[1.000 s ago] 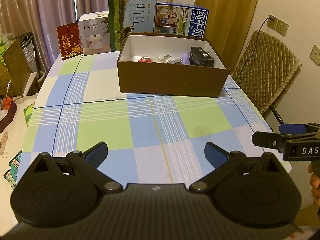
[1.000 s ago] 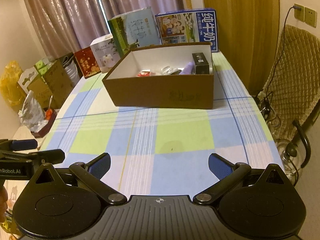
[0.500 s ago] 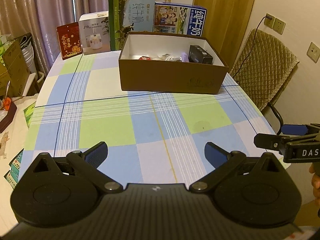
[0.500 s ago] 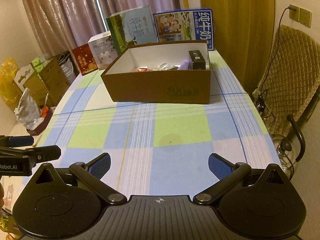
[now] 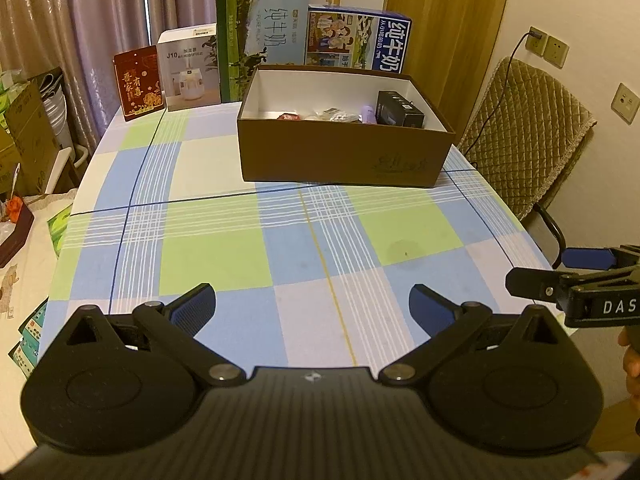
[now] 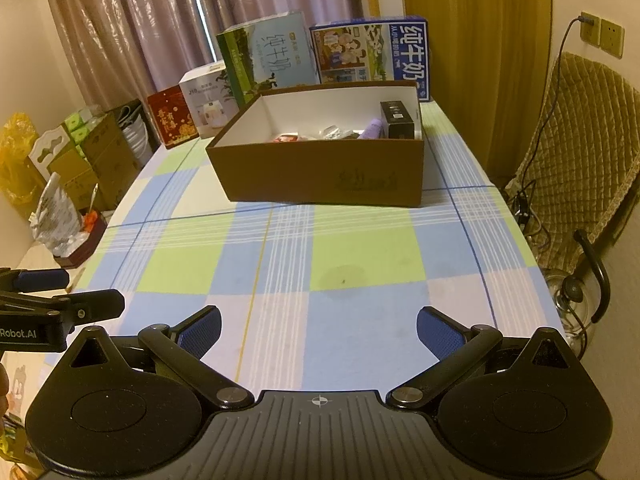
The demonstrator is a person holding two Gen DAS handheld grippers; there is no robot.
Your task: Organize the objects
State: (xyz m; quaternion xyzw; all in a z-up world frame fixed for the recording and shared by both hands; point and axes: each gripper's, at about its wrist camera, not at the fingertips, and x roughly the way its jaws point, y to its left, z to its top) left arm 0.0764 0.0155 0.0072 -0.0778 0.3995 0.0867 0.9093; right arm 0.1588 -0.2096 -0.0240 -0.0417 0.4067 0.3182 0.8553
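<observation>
A brown cardboard box (image 5: 344,156) (image 6: 320,172) stands at the far half of the checked tablecloth. Inside it lie a black box (image 5: 398,109) (image 6: 397,120), a purple item (image 5: 367,113) (image 6: 370,130), a clear wrapped packet (image 5: 336,115) and a small red packet (image 5: 289,116). My left gripper (image 5: 312,304) hovers open over the table's near edge, holding nothing. My right gripper (image 6: 318,330) is open too, beside it, also far from the box. Each wrist view shows the other gripper at its side edge.
Behind the brown box stand two milk cartons (image 5: 260,40) (image 5: 358,40), a white humidifier box (image 5: 188,68) and a red packet (image 5: 138,80). A quilted chair (image 5: 528,140) is to the right. Boxes and bags (image 6: 80,152) crowd the floor at left.
Both grippers have pulled back slightly from the box and risen a little; both stay open. Nothing on the table has moved.
</observation>
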